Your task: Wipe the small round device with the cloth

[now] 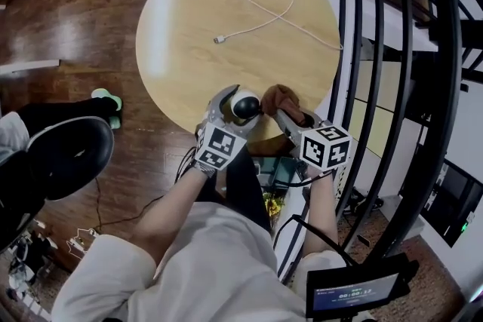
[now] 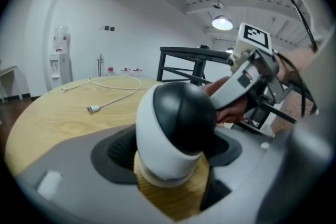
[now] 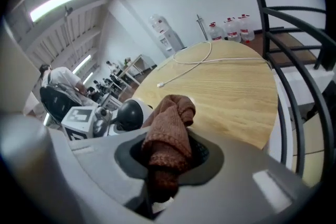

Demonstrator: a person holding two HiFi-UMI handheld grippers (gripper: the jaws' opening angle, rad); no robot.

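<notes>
The left gripper (image 1: 238, 106) holds the device (image 1: 247, 103), a white ball with a black dome, between jaws set wide around its body. It sits at the near edge of the round wooden table (image 1: 189, 49). In the left gripper view its base stands clear of the wood below. The right gripper (image 1: 290, 115) has its jaws pinched narrow on the brown cloth (image 1: 276, 96), which bunches up from between them in a loose knitted fold. The cloth is just beside the device, on its right in the head view; whether the two touch cannot be told. Both grippers tilt down toward the table edge, close together, their marker cubes toward the person. A white cable (image 1: 256, 4) lies looped on the far half of the table, well apart from both. A black railing (image 1: 423, 49) stands to the right of the table.
</notes>
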